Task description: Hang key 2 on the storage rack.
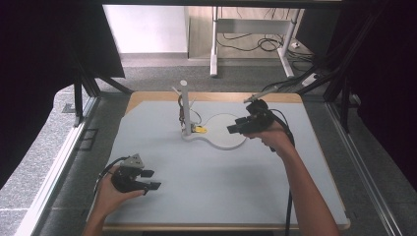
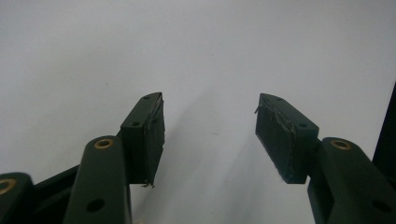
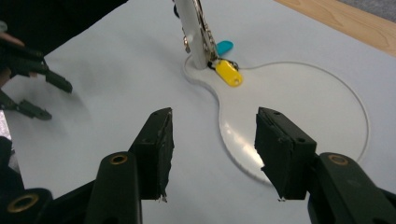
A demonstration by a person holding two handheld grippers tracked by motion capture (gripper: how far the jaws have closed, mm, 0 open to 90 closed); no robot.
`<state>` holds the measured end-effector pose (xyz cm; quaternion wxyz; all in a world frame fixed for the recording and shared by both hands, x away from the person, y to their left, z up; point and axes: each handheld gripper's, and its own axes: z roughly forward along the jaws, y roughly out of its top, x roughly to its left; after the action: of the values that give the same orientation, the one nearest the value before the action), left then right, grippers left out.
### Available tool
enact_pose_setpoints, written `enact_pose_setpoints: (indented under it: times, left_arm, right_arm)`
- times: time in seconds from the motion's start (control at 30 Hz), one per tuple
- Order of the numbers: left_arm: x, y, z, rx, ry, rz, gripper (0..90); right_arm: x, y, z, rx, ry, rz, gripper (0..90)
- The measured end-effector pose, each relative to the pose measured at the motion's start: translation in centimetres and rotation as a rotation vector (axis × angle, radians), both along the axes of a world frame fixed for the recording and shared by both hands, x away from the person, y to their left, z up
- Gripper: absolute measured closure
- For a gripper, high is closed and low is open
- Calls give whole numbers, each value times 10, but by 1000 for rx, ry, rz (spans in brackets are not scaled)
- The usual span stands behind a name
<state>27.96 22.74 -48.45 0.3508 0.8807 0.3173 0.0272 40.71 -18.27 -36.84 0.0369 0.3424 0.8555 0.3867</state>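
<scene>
**Both grippers wide, nothing in hand**

The right gripper point(image 3: 212, 156) hangs over the near edge of the white base plate point(image 3: 299, 100), jaws spread with only plate and table between the pads. Just ahead of its jaws, the yellow key tag point(image 3: 229, 73) lies at the foot of the post point(image 3: 194, 32), a blue tag point(image 3: 224, 46) behind it. The left gripper point(image 2: 210, 135) sits well apart, jaws wide over bare table point(image 2: 196, 46), holding nothing.
</scene>
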Motion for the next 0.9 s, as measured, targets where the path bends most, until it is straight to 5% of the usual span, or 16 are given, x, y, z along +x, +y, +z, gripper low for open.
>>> enact_pose_setpoints:
  times: [0.33,0.57,0.9]
  left_arm:
    - [0,-2,-1,2,6,0,409]
    - [-1,-1,0,1,-1,13,402]
    - [-2,-3,-1,1,-12,41,403]
  right_arm:
    - [-55,-48,-32,35,-62,-41,467]
    - [-91,-85,-67,41,-65,-95,467]
    - [-100,-95,-95,56,-89,-142,446]
